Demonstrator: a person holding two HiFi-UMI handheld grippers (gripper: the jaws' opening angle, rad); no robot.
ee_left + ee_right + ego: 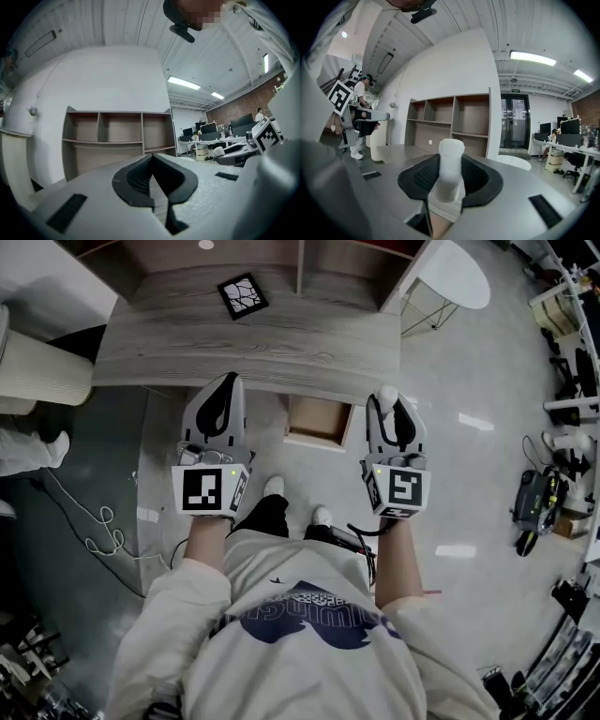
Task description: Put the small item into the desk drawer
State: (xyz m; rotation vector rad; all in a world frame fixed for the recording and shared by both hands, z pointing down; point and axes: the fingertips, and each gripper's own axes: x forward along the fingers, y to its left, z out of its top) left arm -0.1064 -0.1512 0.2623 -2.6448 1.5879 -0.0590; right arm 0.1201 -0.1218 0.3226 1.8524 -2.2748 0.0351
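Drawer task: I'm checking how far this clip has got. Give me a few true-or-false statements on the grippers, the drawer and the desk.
1. The right gripper is closed on a white cylindrical item. True.
2. The left gripper holds a second item. False: its jaws are together with nothing between them.
3. The desk drawer stands open below the desk. True.
4. The white cylindrical item lies inside the drawer. False: it is between the right gripper's jaws, and the drawer looks empty in the head view.
5. The desk top is bare. False: a black-and-white patterned square lies on it.
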